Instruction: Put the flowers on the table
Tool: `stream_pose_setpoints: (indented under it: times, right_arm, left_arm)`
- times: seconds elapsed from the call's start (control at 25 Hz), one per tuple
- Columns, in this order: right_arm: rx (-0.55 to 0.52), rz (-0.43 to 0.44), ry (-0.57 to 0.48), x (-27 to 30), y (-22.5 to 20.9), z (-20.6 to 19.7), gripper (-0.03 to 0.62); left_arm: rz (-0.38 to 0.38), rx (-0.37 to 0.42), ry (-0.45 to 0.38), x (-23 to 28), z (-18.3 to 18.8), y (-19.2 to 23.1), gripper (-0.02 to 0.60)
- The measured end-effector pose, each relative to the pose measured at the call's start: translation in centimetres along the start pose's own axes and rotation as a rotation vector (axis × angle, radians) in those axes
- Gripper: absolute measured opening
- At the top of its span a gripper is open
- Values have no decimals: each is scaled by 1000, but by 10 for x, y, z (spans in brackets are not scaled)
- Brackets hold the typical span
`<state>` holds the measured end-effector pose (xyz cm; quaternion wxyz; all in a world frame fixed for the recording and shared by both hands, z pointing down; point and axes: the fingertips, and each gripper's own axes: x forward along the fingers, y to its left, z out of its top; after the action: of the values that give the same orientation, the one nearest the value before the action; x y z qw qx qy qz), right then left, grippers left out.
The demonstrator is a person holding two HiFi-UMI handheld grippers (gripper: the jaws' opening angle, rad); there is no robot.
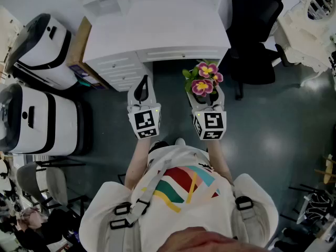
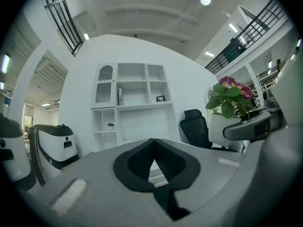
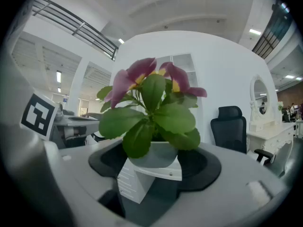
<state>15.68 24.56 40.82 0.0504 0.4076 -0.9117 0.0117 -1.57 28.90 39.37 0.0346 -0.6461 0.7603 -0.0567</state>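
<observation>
Just short of the white counter (image 1: 157, 30), a person stands with both grippers held out over the dark floor (image 1: 273, 135). The right gripper (image 1: 205, 94) has its fingers clenched wide around a small pale pot (image 3: 154, 156), one pad on each side. The flowers (image 1: 203, 80), pink-purple blooms with yellow centres above broad green leaves, stand upright out of the pot. They are up in the air in front of the counter's drawers, not on its top. The left gripper (image 1: 142, 84), just beside the right one, carries nothing, and its fingers are pressed together at the tips. A black office chair (image 1: 257, 30) stands to the right of the counter.
</observation>
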Motion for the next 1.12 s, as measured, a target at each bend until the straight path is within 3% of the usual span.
stream_pose_setpoints:
  times: [0.28, 1.12]
  right_arm:
    - [6, 5, 6, -8, -3, 0, 322]
    - [22, 10, -16, -1, -3, -3, 322]
  left_arm:
    - [-22, -58, -12, -6, 5, -6, 2]
    - [24, -43, -4, -16, -3, 8, 3]
